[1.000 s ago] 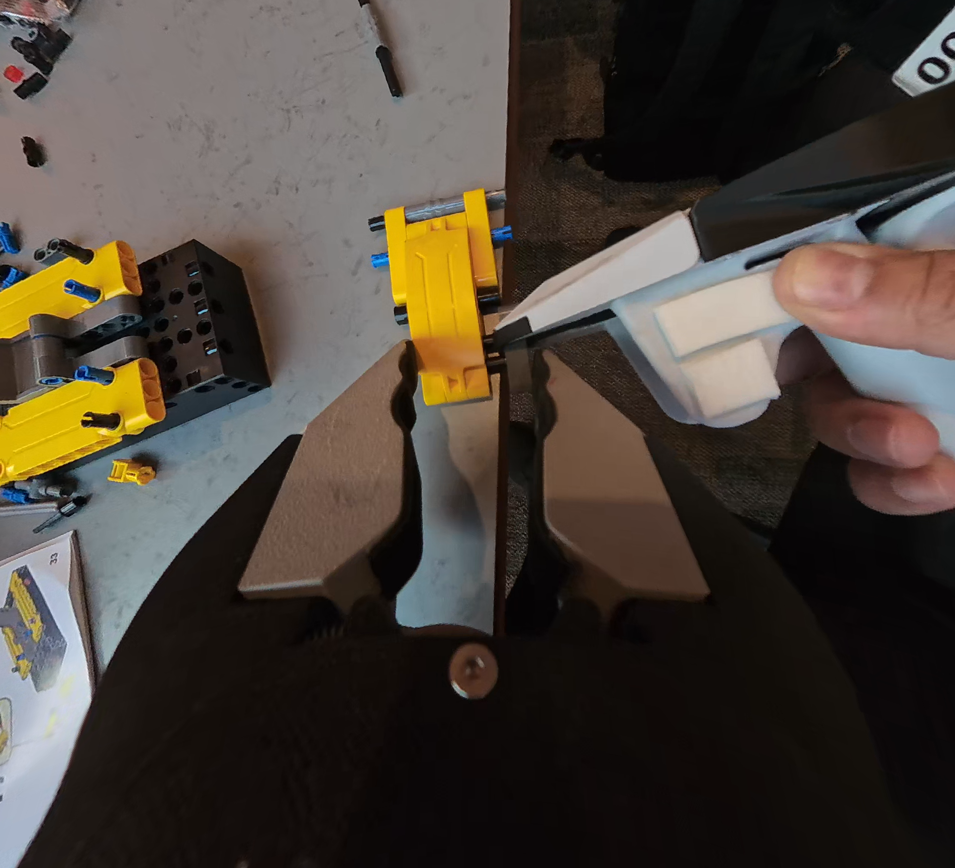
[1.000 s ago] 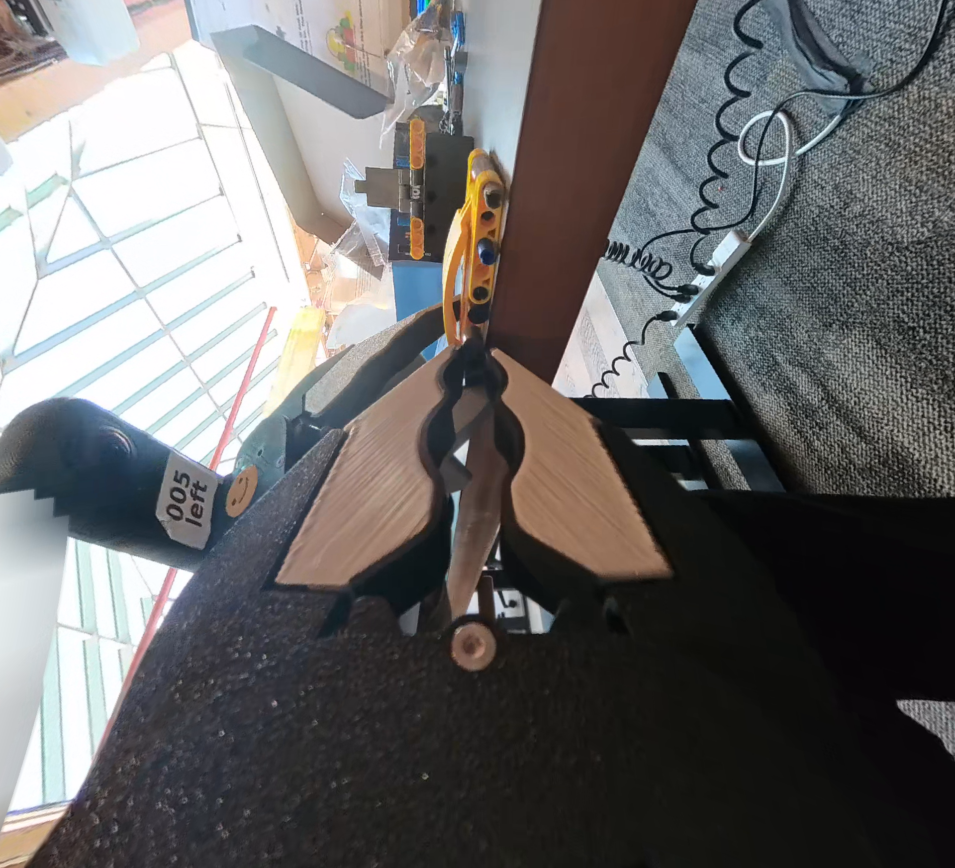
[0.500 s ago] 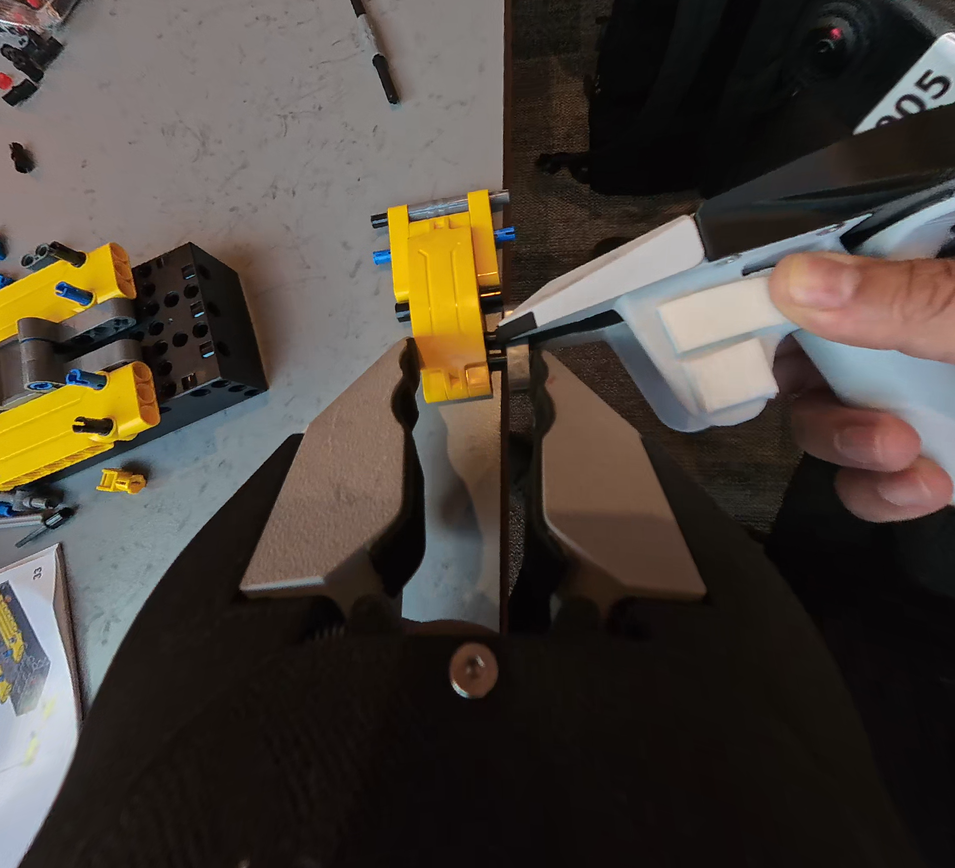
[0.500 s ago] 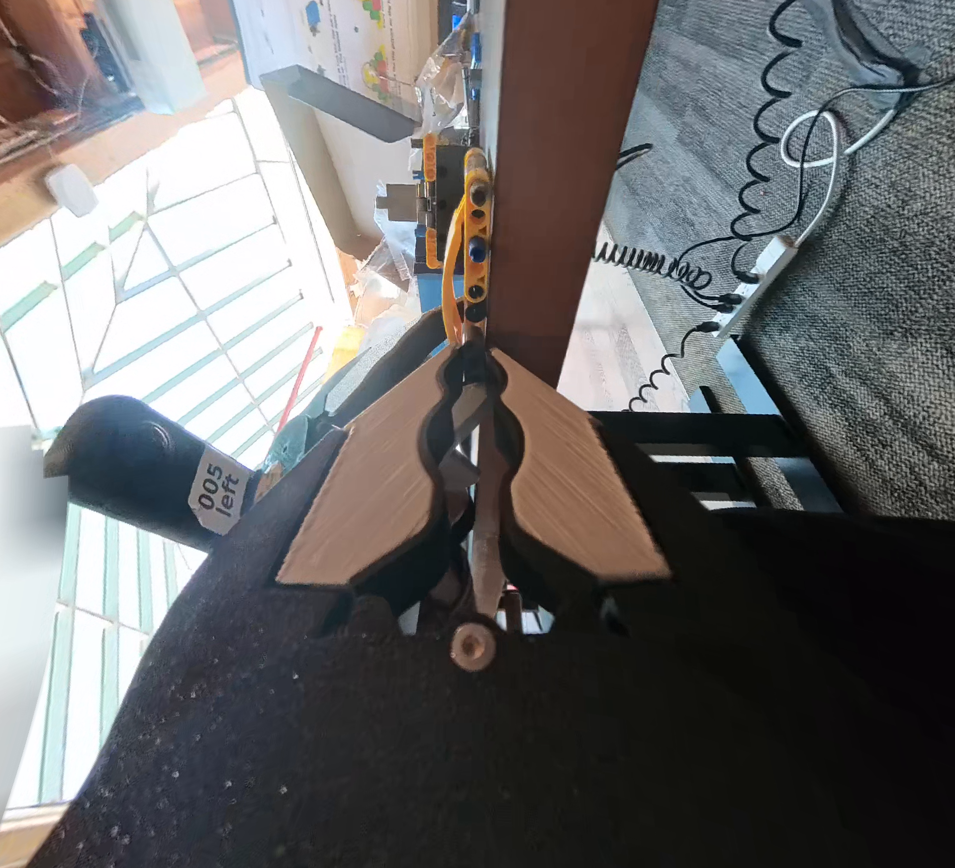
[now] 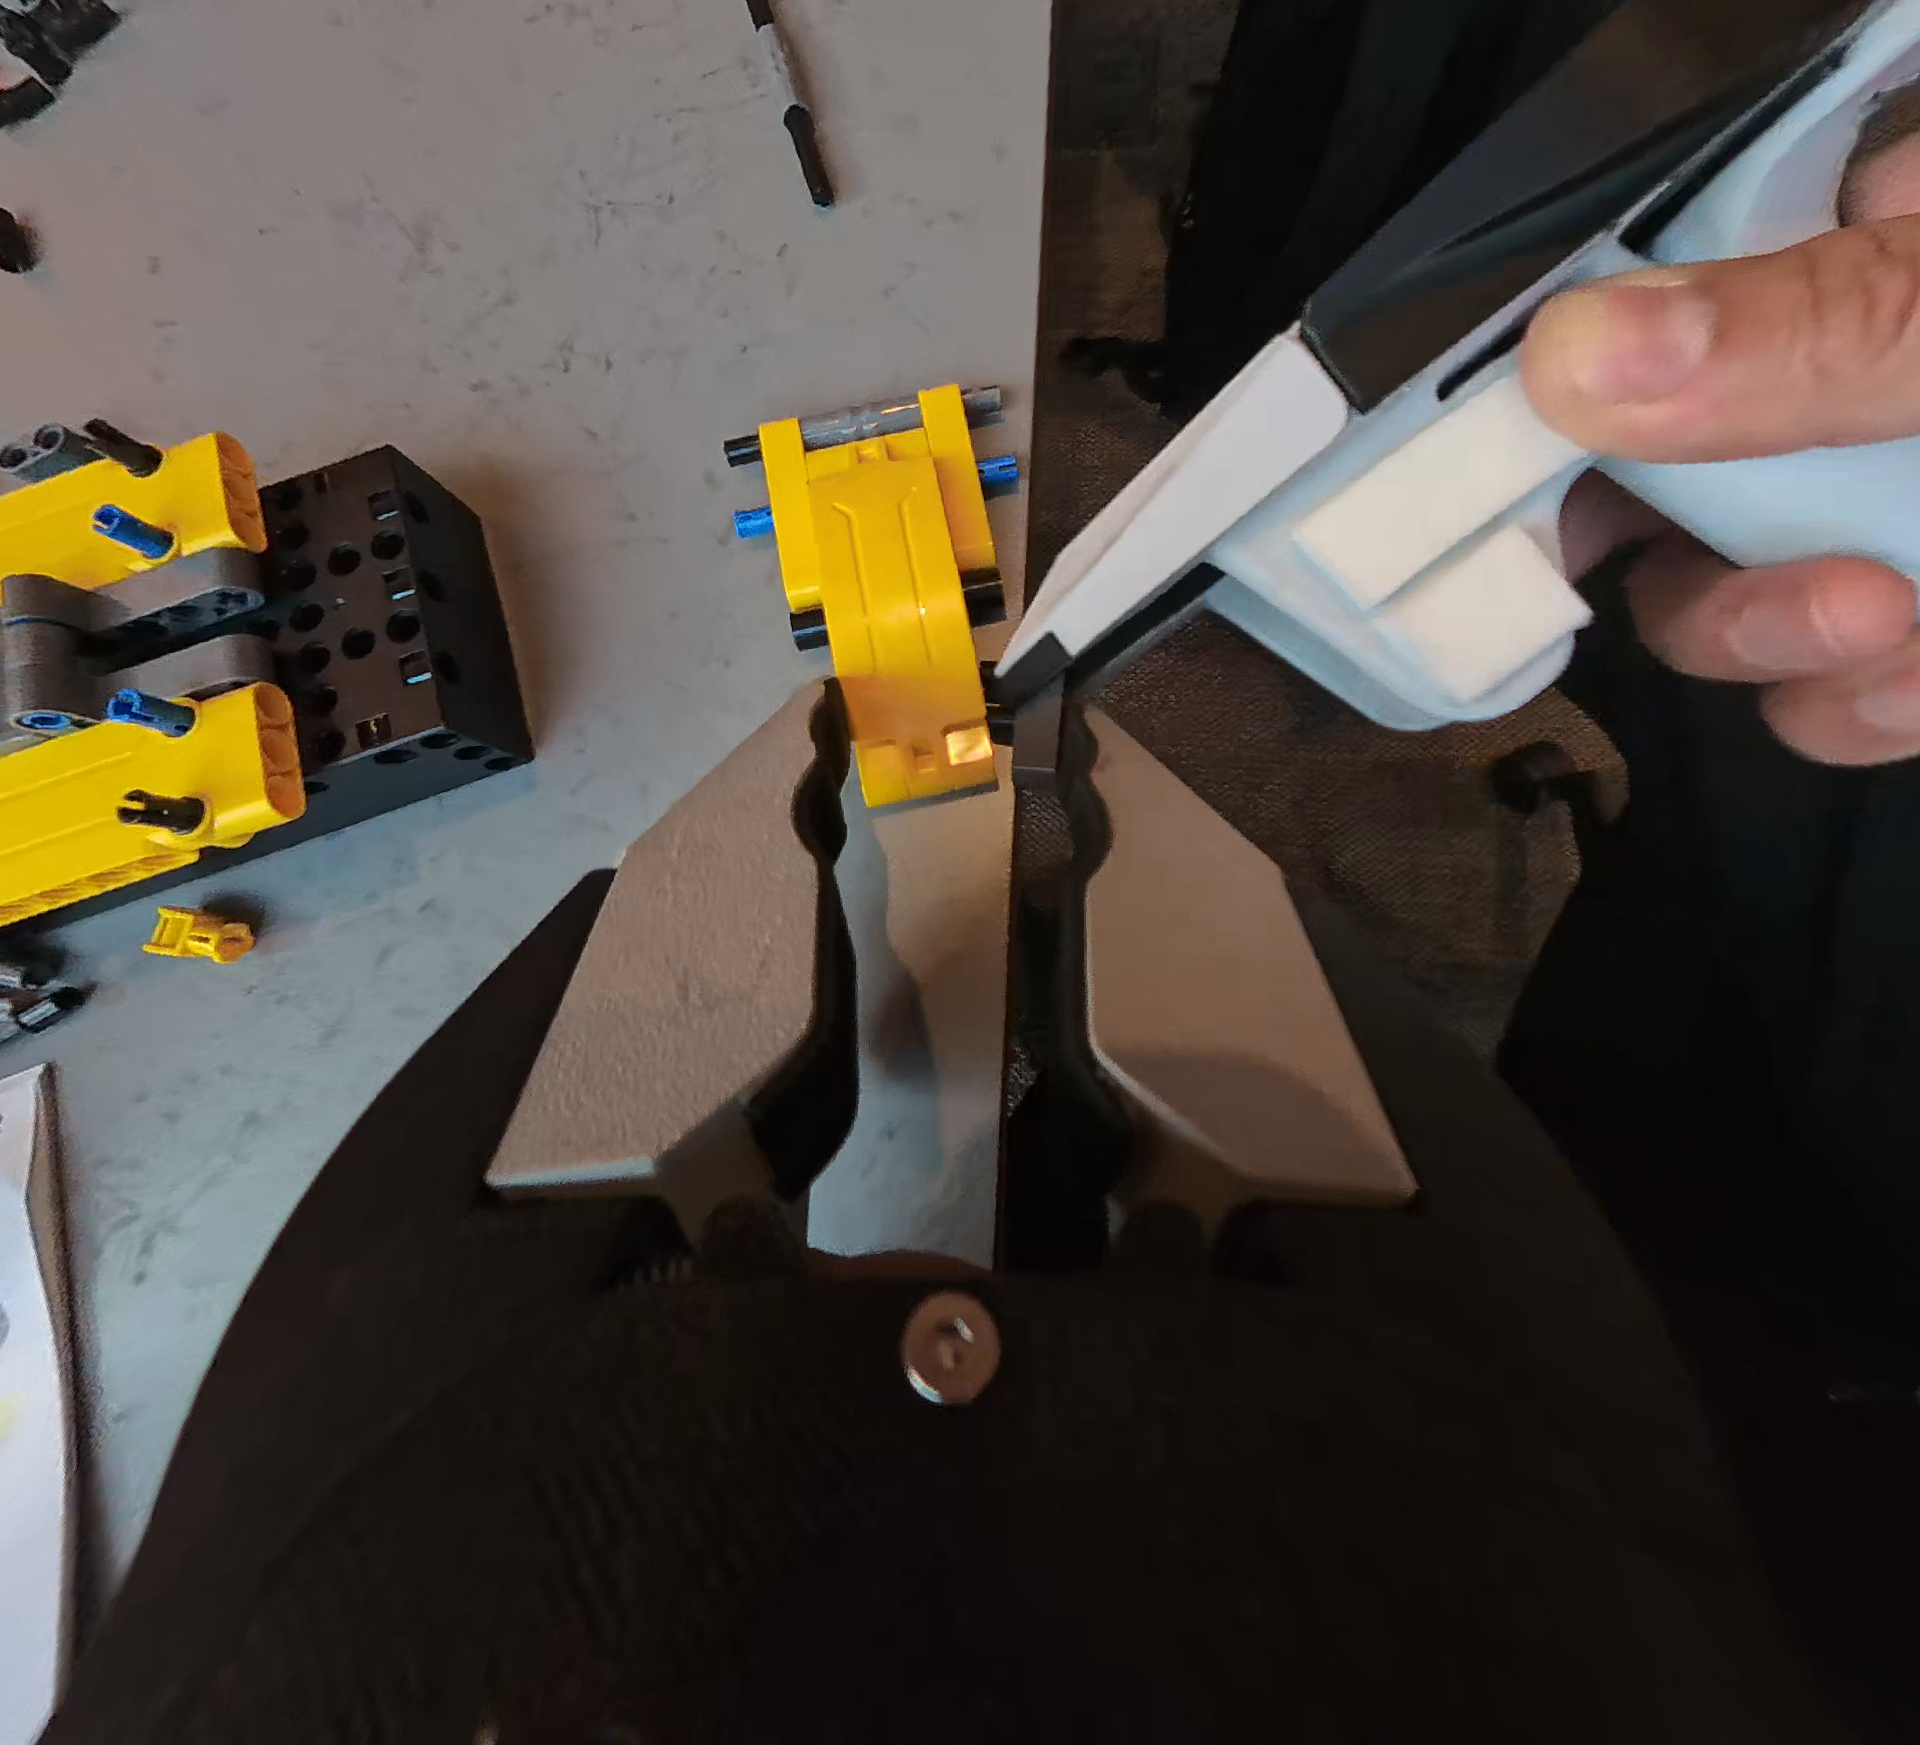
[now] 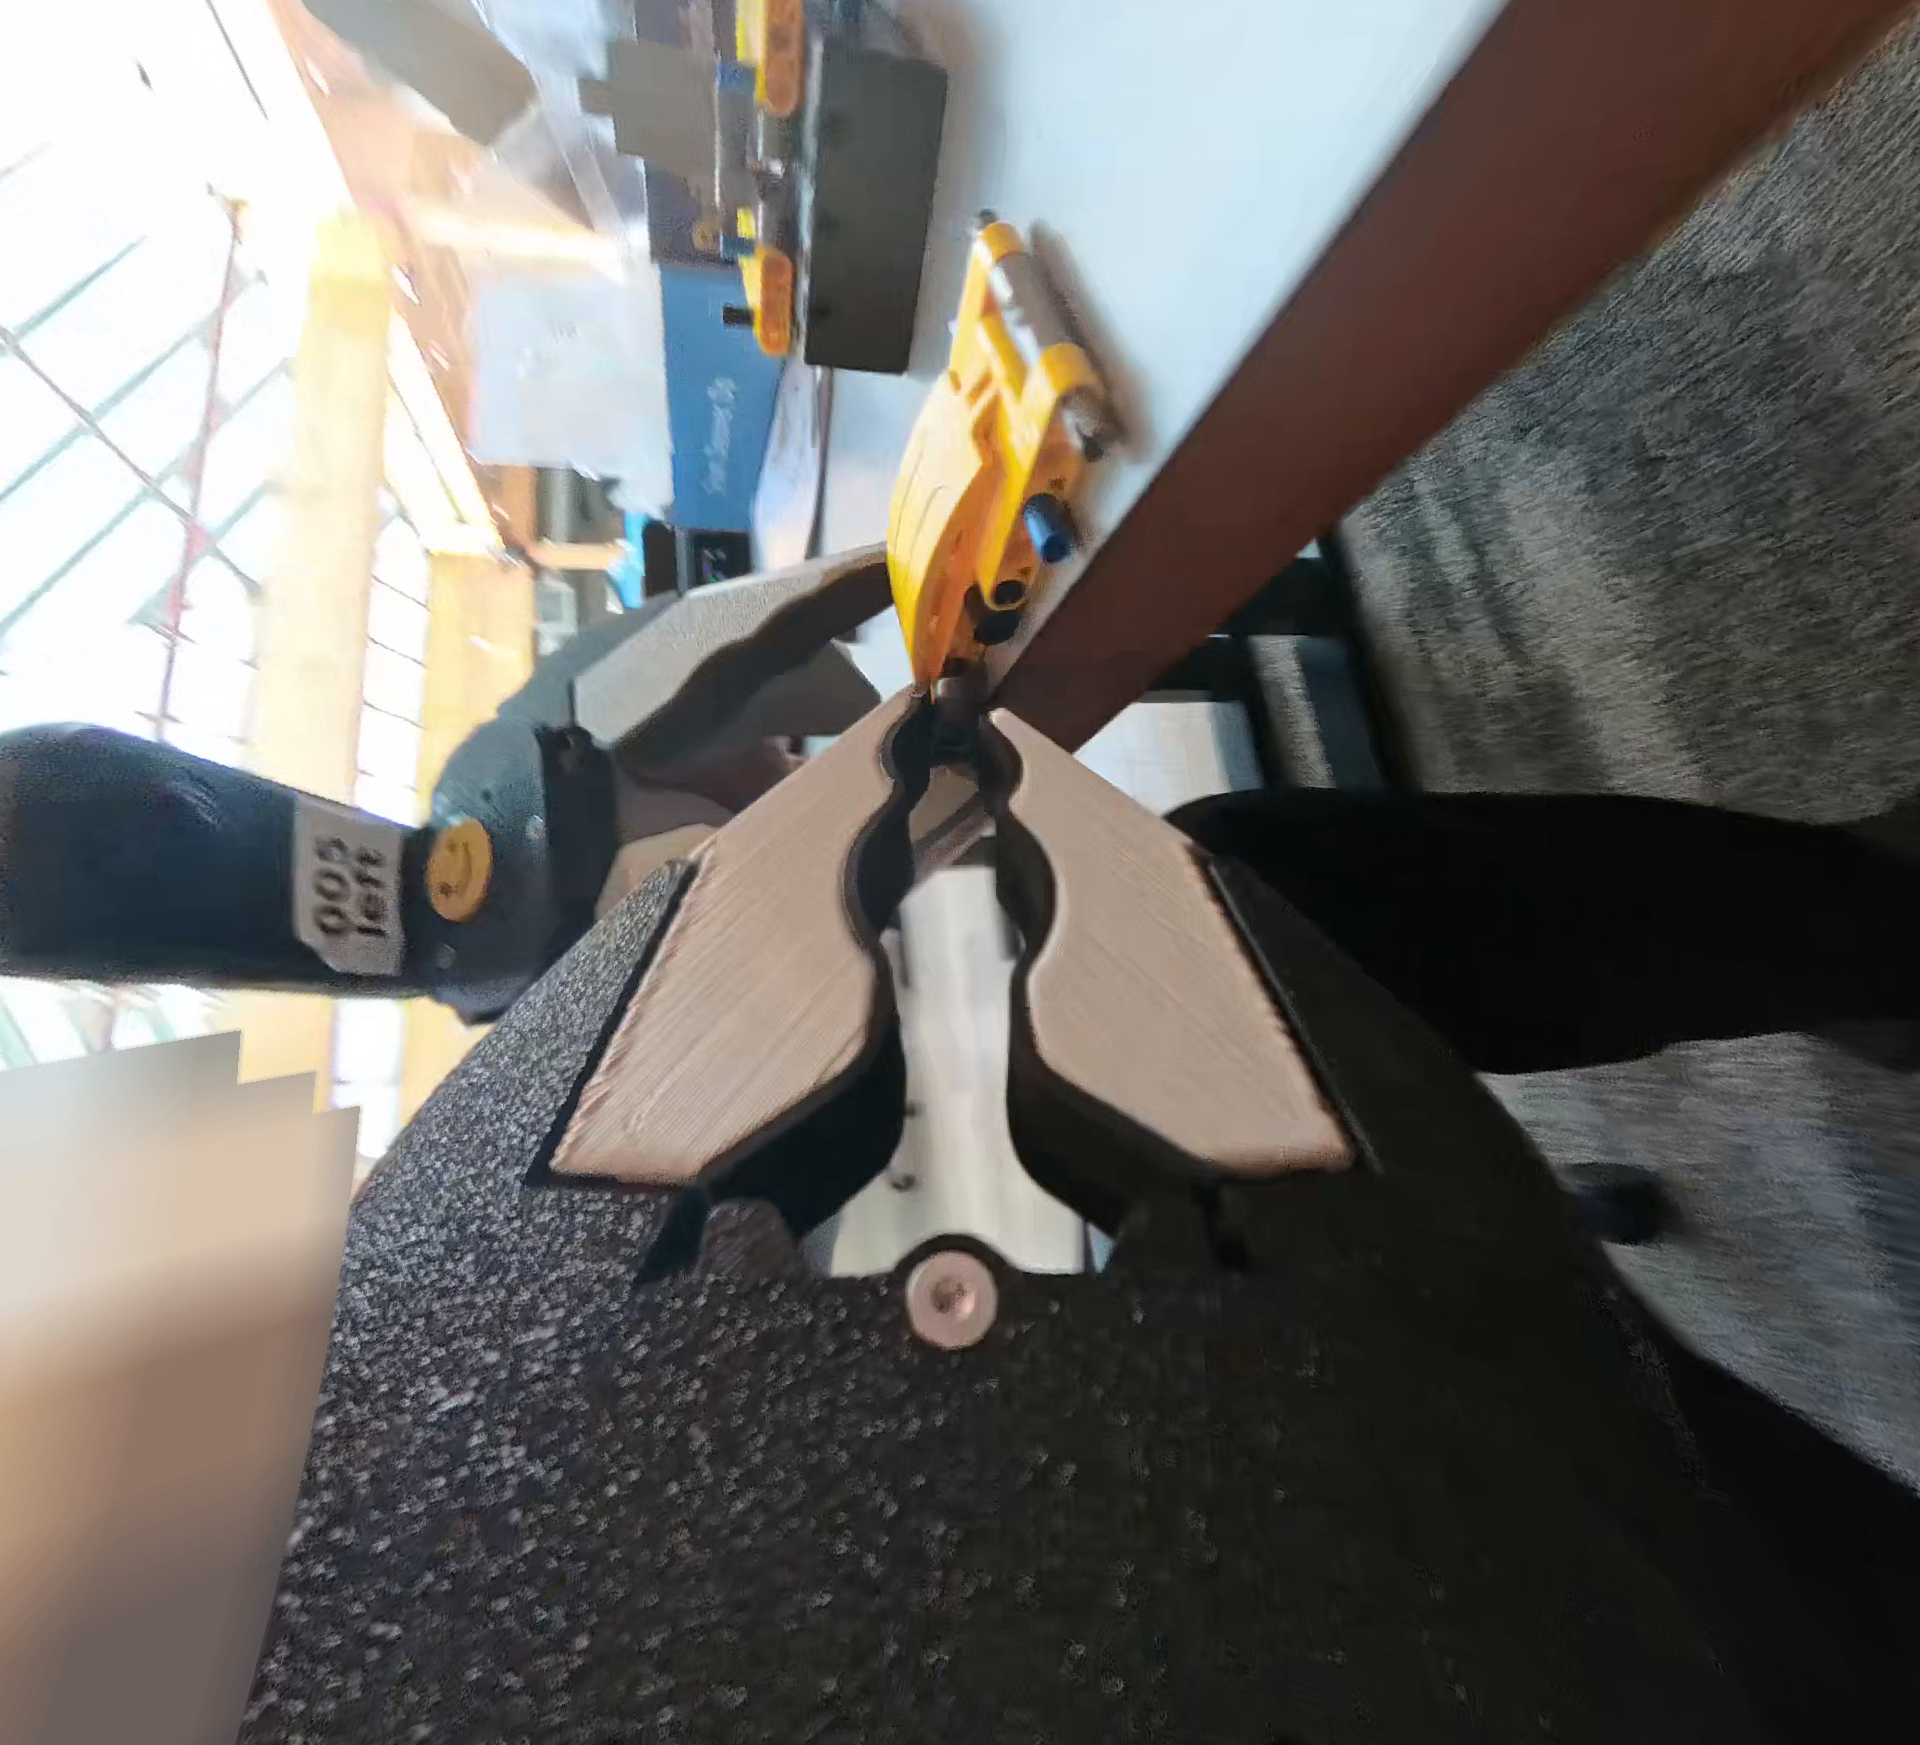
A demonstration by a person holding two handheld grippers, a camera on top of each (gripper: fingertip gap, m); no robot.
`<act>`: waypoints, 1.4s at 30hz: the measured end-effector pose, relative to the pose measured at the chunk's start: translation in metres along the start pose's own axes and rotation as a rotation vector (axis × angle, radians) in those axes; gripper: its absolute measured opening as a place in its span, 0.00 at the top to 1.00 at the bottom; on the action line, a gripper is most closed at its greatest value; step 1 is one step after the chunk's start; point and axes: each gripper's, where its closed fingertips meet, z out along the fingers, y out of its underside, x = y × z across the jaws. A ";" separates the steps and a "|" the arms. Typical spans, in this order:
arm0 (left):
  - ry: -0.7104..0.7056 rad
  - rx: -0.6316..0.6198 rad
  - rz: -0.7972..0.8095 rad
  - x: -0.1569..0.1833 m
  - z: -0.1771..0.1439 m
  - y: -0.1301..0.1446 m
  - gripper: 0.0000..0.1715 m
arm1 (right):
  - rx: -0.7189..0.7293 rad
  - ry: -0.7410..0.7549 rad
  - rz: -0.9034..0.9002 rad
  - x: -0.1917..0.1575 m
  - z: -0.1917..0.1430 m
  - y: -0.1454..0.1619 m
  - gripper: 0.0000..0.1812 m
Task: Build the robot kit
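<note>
A small yellow brick assembly (image 5: 899, 599) lies flat on the grey bench (image 5: 468, 189), right at its brown edge, with a grey axle across its far end, blue pins sticking out both sides and black pins low on its sides. The right gripper (image 5: 1023, 672) comes in from beyond the bench edge, its jaws closed on a black pin at the assembly's near right corner. The left gripper (image 5: 940, 739) has its jaws parted around the assembly's near end, one finger (image 5: 717, 916) just beside its left corner.

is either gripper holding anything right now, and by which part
The right gripper is shut on a black pin sticking out of the near end of the yellow piece at the table edge. The left gripper is open around that same end, gripping nothing.
</note>
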 end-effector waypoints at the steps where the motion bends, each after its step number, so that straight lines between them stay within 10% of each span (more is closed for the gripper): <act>1: 0.002 0.002 -0.009 0.000 0.000 0.000 0.77 | -0.017 0.017 -0.058 0.000 0.000 0.000 0.97; 18: -0.044 0.012 -0.016 0.000 0.000 0.000 0.77 | -0.217 0.067 -0.463 0.006 -0.020 0.012 0.96; 25: -0.043 0.013 -0.008 0.001 -0.001 0.001 0.77 | -0.424 0.204 -1.380 -0.023 -0.041 -0.021 0.70; 30: -0.037 0.006 0.021 0.005 -0.001 0.002 0.77 | -0.729 0.028 -1.974 -0.014 -0.011 -0.015 0.66; 42: -0.069 -0.008 -0.013 0.004 -0.001 0.001 0.77 | -0.995 -0.331 -1.948 0.001 0.002 0.000 0.74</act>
